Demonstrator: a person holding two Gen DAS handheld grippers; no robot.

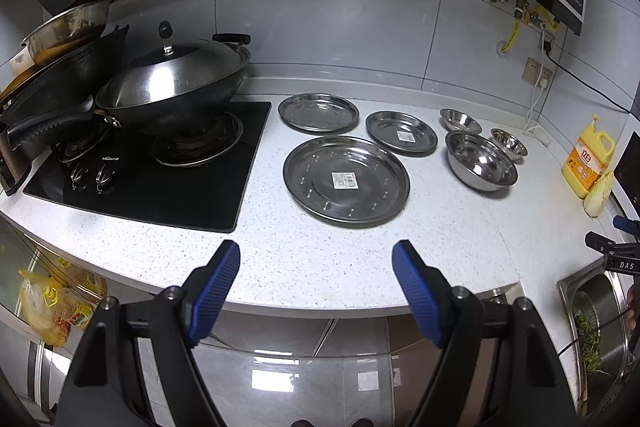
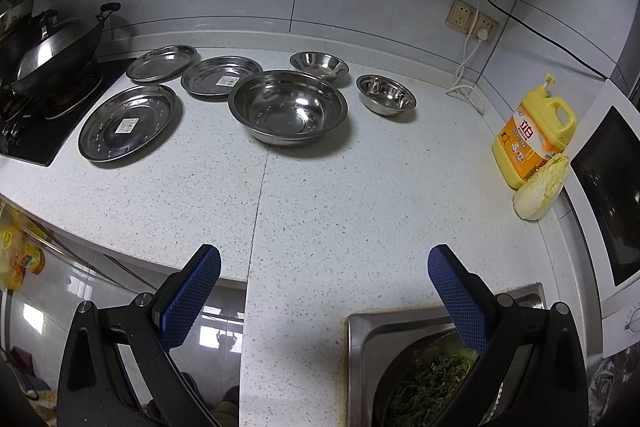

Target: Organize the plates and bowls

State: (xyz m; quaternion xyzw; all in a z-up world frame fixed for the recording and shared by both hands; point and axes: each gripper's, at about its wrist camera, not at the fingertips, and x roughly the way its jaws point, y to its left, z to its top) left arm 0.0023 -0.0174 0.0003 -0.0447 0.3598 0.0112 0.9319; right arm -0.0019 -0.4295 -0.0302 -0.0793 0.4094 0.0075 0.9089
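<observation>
Three steel plates lie flat on the white counter: a large one [image 1: 346, 180] [image 2: 128, 123] in front, a mid-sized one with a sticker [image 1: 401, 132] [image 2: 221, 77], and one at the back [image 1: 318, 112] [image 2: 162, 63]. To their right stand a large bowl [image 1: 481, 160] [image 2: 288, 107] and two small bowls [image 1: 460, 119] [image 1: 509, 143] [image 2: 319, 64] [image 2: 386, 95]. My left gripper [image 1: 316, 259] is open and empty over the counter's front edge, short of the large plate. My right gripper [image 2: 324, 263] is open and empty near the front edge, well short of the large bowl.
A gas hob [image 1: 152, 163] with a lidded wok [image 1: 172, 87] stands left of the plates. A yellow detergent bottle [image 2: 532, 135] and a cabbage piece [image 2: 542, 187] sit at the right by a microwave [image 2: 612, 195]. A sink [image 2: 400, 367] holds a basin of greens.
</observation>
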